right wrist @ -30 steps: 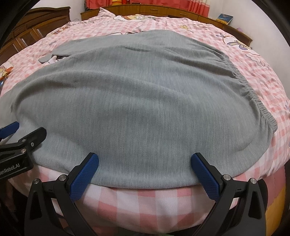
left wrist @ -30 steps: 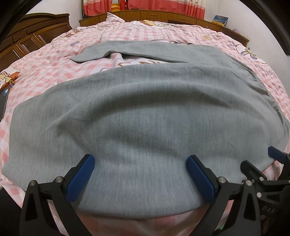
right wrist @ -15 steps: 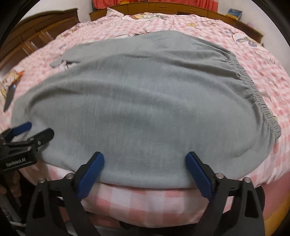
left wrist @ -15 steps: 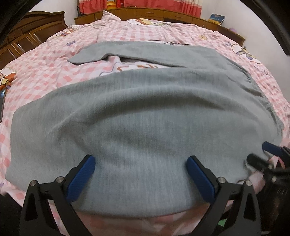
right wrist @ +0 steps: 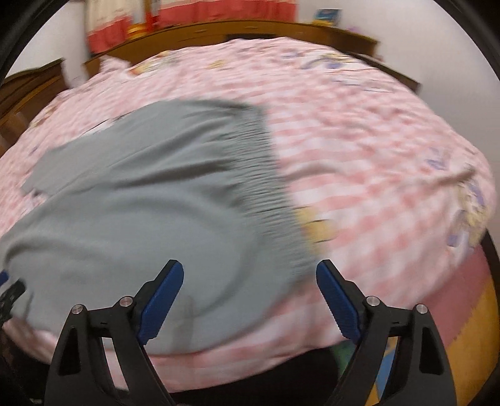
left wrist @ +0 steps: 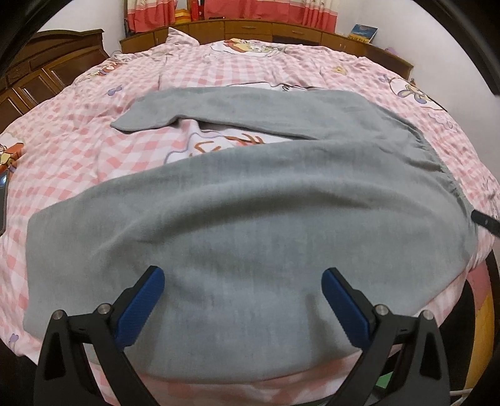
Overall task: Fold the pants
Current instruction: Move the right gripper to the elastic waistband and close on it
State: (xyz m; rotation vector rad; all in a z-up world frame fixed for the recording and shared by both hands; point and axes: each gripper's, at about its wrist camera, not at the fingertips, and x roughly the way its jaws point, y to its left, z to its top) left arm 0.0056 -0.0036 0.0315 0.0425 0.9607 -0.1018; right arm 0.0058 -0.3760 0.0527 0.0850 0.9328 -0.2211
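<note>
Grey pants (left wrist: 250, 212) lie spread flat on the pink checked bed, legs pointing left, the elastic waistband (left wrist: 437, 162) at the right. My left gripper (left wrist: 242, 281) is open and empty, above the near leg's edge. My right gripper (right wrist: 250, 274) is open and empty, over the near corner of the waistband (right wrist: 265, 181); this view is motion-blurred, with the pants (right wrist: 140, 212) to the left. The right gripper's tip shows at the left wrist view's right edge (left wrist: 486, 220).
The pink checked bedspread (left wrist: 78, 140) covers the whole bed. Dark wooden cabinets (left wrist: 47, 75) stand at left and a wooden headboard shelf (left wrist: 281, 28) at the back under red curtains. The bed's front edge (right wrist: 250, 353) is just below both grippers.
Both grippers have pulled back and up from the pants. The right gripper has swung right, toward the waistband end. The pants lie as before.
</note>
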